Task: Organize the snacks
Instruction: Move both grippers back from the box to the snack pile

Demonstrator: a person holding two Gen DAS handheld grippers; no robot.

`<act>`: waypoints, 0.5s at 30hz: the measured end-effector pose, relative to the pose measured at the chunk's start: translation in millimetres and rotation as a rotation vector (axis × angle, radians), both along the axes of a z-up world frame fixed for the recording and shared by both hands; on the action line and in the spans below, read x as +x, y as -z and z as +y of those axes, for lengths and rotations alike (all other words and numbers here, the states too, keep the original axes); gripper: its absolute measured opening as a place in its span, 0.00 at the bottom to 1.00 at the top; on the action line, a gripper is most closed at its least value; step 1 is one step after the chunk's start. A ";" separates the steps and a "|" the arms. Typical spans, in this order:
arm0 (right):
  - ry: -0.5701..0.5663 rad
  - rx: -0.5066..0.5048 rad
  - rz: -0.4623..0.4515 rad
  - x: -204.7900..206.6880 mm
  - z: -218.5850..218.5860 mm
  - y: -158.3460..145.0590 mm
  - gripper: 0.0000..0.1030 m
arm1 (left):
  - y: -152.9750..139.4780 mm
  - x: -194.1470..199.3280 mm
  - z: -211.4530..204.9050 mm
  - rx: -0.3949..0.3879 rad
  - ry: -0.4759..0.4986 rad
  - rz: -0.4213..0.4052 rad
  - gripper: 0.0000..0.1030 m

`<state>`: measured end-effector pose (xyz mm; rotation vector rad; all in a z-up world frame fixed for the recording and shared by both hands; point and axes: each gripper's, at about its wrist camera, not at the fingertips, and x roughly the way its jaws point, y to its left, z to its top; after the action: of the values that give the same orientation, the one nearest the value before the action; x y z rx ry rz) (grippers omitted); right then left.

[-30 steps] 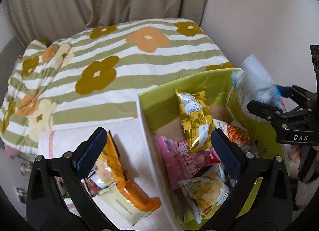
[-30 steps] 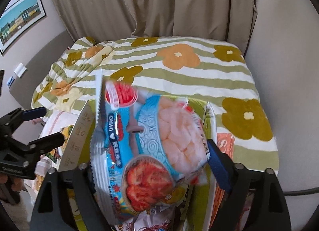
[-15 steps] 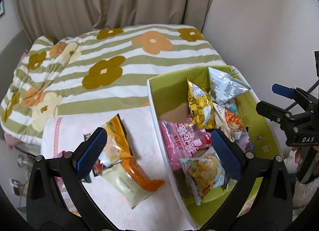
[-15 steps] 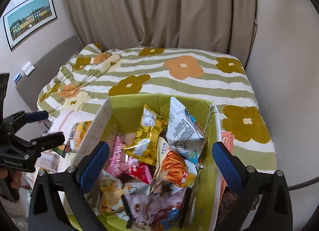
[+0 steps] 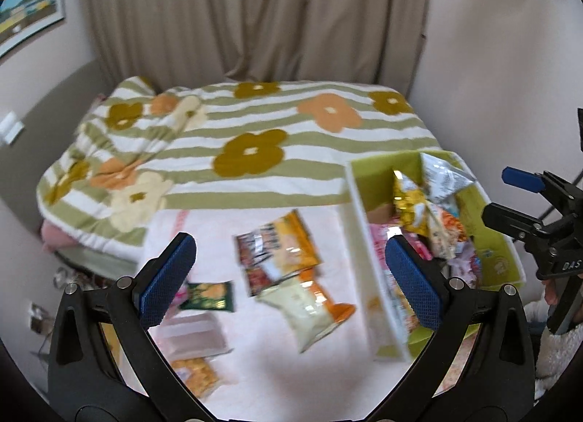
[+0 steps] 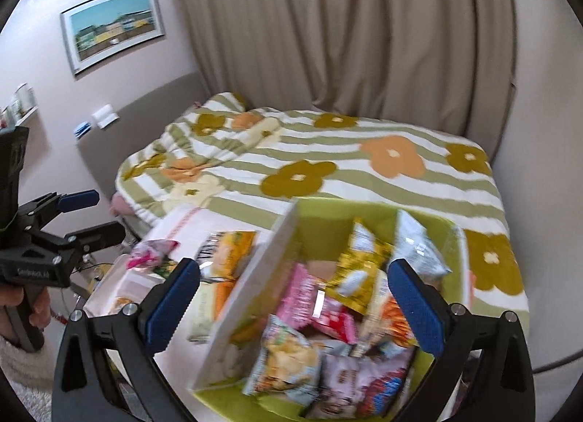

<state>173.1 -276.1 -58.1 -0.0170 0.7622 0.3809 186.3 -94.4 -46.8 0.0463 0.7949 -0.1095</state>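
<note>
A green box (image 6: pixel 320 221) with a white side flap holds several snack packets, among them a yellow one (image 6: pixel 359 261), a silver-white bag (image 6: pixel 415 247) and a pink one (image 6: pixel 309 294). My right gripper (image 6: pixel 295 298) hangs over the box, open wide and empty; in the left wrist view the right gripper (image 5: pixel 510 200) shows beside the box (image 5: pixel 488 240). My left gripper (image 5: pixel 289 269) is open and empty above loose snacks on a pale pink cloth: a yellow-orange bag (image 5: pixel 280 247), a cream-and-orange packet (image 5: pixel 309 309) and a dark green packet (image 5: pixel 207 296).
A clear plastic tub (image 5: pixel 193 334) and an orange packet (image 5: pixel 196 378) lie near the cloth's front. Behind is a bed with a striped flower blanket (image 5: pixel 255 138), beige curtains and walls. A person's hand (image 6: pixel 32 309) grips the left gripper's handle.
The right gripper let go of the blue-and-white cracker bag, which now lies in the box. Both grippers drew back and up; the left view swung toward the loose snacks.
</note>
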 end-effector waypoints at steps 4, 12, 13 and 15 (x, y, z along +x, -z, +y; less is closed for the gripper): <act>-0.062 0.022 -0.013 -0.8 34.2 -3.8 1.00 | -4.4 -3.3 39.1 0.014 -0.057 0.004 1.00; -0.118 0.034 0.043 0.3 110.7 13.5 1.00 | 13.0 15.0 127.7 0.022 -0.082 0.074 1.00; -0.126 0.031 0.055 -0.1 126.7 21.3 1.00 | 16.9 17.8 137.5 0.015 -0.074 0.087 1.00; -0.138 0.015 0.077 -0.7 148.3 33.1 1.00 | 27.3 24.1 155.9 0.002 -0.055 0.122 1.00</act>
<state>172.3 -127.8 -91.3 -0.0410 0.8367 0.5207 210.4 61.5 -74.1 0.0195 0.9177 -0.0603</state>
